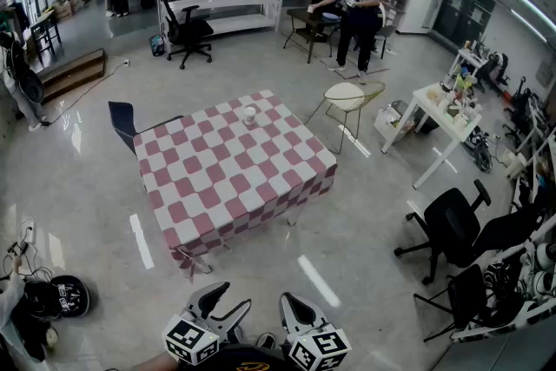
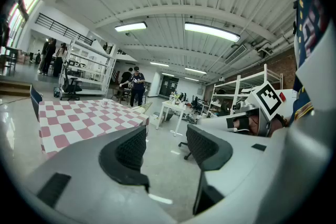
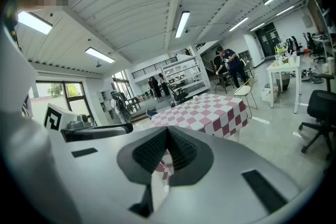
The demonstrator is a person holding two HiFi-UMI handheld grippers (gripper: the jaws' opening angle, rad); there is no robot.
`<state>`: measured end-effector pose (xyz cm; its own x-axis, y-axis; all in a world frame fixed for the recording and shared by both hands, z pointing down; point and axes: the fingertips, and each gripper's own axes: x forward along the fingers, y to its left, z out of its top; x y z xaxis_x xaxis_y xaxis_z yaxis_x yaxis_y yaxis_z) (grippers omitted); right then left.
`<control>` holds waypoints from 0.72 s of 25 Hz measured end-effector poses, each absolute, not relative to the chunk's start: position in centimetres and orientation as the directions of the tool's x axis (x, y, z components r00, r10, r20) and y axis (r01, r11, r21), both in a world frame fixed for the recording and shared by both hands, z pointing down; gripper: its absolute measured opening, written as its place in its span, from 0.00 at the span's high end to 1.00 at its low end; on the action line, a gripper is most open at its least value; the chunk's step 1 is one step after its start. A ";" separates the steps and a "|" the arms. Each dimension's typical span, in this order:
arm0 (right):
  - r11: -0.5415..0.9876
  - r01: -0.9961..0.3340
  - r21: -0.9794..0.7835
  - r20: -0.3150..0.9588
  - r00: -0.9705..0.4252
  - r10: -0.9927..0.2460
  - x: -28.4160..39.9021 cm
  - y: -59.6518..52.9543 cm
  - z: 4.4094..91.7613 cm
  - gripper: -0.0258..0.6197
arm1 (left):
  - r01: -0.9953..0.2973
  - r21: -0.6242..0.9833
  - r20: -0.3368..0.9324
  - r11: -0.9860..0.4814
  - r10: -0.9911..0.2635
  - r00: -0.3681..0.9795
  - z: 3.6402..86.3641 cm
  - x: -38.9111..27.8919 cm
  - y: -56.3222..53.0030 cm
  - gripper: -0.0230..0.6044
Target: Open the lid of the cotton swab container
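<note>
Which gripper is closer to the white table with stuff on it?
Right. In the head view the right gripper is low and left of the white table; the left gripper is even farther left.

The head camera looked from high up, forward and steeply down, with the checked table (image 1: 234, 178) well off at mid-frame and the left gripper (image 1: 223, 301) and right gripper (image 1: 288, 301) at the bottom edge. Each gripper camera sat close behind its own jaws, facing nearly level across the floor (image 1: 365, 213) — both caught that same table, far off, and the other gripper at one side.
</note>
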<state>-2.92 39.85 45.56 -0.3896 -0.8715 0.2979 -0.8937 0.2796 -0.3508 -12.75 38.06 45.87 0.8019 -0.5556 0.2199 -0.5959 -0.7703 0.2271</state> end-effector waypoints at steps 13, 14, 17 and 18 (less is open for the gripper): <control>0.250 -0.863 -0.438 0.230 -0.377 -0.897 3.7 44.1 46.5 0.94 | -0.607 0.181 0.235 -0.773 -0.566 0.790 45.0 -7.3 42.9 0.56; 0.252 -0.862 -0.440 0.229 -0.379 -0.896 4.0 44.3 46.7 0.94 | -0.606 0.179 0.238 -0.775 -0.563 0.791 45.1 -6.9 43.2 0.56; 0.255 -0.858 -0.446 0.237 -0.388 -0.891 4.7 44.8 46.8 0.94 | -0.608 0.178 0.250 -0.774 -0.562 0.789 45.5 -5.9 43.9 0.56; 0.253 -0.857 -0.449 0.239 -0.388 -0.890 5.0 44.9 46.8 0.94 | -0.610 0.181 0.253 -0.771 -0.563 0.787 45.6 -5.7 43.9 0.56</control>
<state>4.95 44.90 46.83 -0.3881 -0.8900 0.2394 -0.8570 0.2529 -0.4490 -5.74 43.94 45.59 0.7867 -0.5630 0.2532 -0.6101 -0.7714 0.1806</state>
